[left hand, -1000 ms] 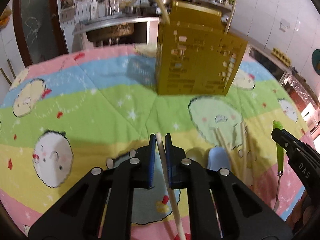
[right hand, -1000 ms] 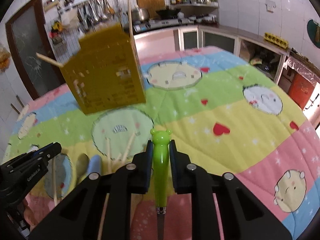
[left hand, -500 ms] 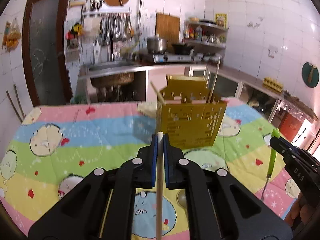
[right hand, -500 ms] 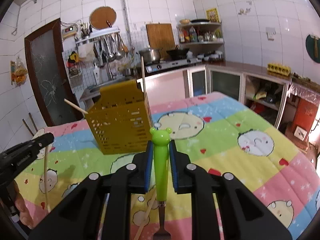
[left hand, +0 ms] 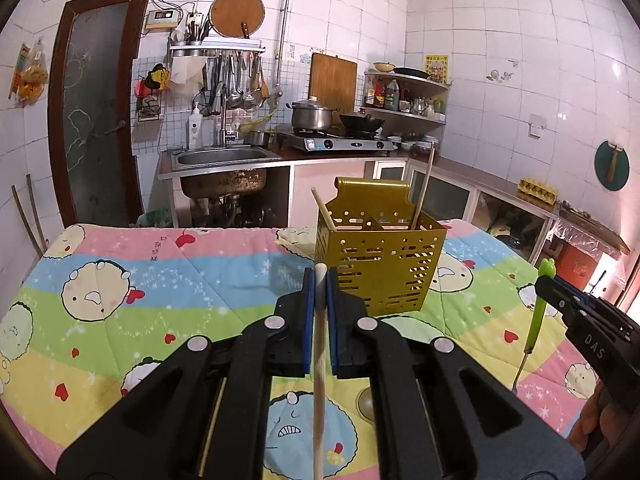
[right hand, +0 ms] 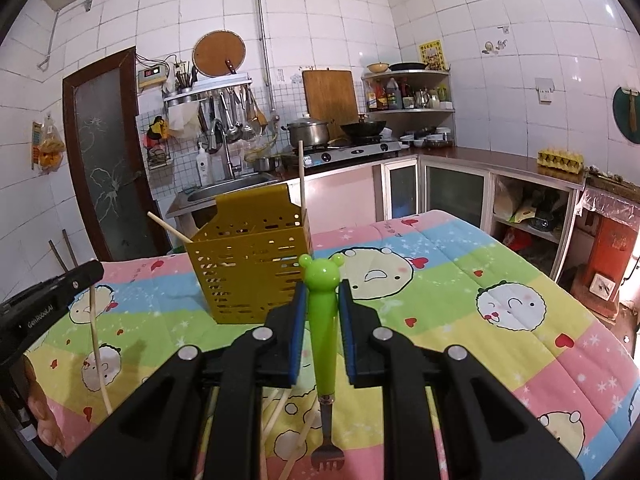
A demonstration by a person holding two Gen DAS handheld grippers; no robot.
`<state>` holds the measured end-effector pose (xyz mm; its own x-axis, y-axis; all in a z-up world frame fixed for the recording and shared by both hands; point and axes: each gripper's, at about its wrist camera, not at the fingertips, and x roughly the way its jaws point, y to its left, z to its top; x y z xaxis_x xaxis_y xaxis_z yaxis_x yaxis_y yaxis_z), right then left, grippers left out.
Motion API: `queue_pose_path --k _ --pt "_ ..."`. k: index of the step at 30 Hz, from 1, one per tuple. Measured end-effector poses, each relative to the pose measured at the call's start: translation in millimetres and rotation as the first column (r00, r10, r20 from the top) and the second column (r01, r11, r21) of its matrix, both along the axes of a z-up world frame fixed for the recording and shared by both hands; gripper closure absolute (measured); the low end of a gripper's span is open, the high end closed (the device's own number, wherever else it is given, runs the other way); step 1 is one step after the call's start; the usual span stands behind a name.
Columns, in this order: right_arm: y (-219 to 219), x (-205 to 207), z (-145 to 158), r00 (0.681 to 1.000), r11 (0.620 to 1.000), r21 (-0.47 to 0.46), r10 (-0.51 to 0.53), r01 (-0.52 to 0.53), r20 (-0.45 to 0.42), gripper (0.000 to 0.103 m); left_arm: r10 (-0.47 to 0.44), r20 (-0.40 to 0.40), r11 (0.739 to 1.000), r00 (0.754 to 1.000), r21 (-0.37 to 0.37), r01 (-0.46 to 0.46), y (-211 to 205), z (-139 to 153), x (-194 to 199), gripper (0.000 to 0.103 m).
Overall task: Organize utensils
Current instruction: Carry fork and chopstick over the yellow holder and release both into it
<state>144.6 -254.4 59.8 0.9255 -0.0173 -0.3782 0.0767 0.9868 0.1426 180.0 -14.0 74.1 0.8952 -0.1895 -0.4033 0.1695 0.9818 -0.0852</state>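
My left gripper (left hand: 319, 280) is shut on a pale wooden chopstick (left hand: 319, 380), held upright above the table. My right gripper (right hand: 322, 296) is shut on a green frog-handled fork (right hand: 322, 320), tines hanging down. The yellow perforated utensil holder (left hand: 380, 264) stands on the table beyond both grippers, with two chopsticks (left hand: 424, 192) sticking out of it. The holder also shows in the right wrist view (right hand: 252, 268). The right gripper with the fork appears at the right edge of the left wrist view (left hand: 538, 308); the left gripper with its chopstick appears at the left of the right wrist view (right hand: 96, 344).
A colourful cartoon quilt (left hand: 140, 300) covers the table. Loose chopsticks (right hand: 276, 416) lie on it under the right gripper, and a spoon bowl (left hand: 366, 400) shows under the left gripper. Sink, stove and cabinets stand behind the table.
Both grippers have risen well above the table with their utensils and tilted up, so the holder now sits lower and farther in both views.
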Motion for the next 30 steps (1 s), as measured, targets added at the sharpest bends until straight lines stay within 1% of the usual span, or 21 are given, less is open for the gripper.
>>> queue_pose_path --k 4,8,12,20,24,30 --pt "-1 -5 5 1.000 1.000 -0.001 0.004 -0.004 0.017 0.087 -0.009 0.018 1.000 1.000 -0.005 0.009 3 3 -8 0.098" --pt "0 -10 11 0.999 1.000 -0.016 0.013 -0.013 0.045 0.087 -0.012 0.052 1.000 0.999 -0.016 0.013 5 9 -14 0.099" --pt "1 -9 22 0.997 0.999 -0.026 0.021 -0.019 0.068 0.087 -0.017 0.076 1.000 0.997 -0.021 0.018 4 21 -12 0.099" --pt "-2 12 58 0.994 0.999 -0.037 0.037 -0.033 0.100 0.087 -0.020 0.125 0.999 0.992 -0.048 0.026 -1 65 16 0.099" --pt "-3 23 82 0.992 0.998 -0.040 0.047 -0.043 0.114 0.087 -0.017 0.171 0.998 0.985 -0.062 0.028 -7 92 31 0.099" --pt "2 50 120 0.987 0.997 -0.059 0.061 -0.053 0.148 0.087 -0.011 0.259 0.995 0.966 -0.098 0.037 -21 139 61 0.099"
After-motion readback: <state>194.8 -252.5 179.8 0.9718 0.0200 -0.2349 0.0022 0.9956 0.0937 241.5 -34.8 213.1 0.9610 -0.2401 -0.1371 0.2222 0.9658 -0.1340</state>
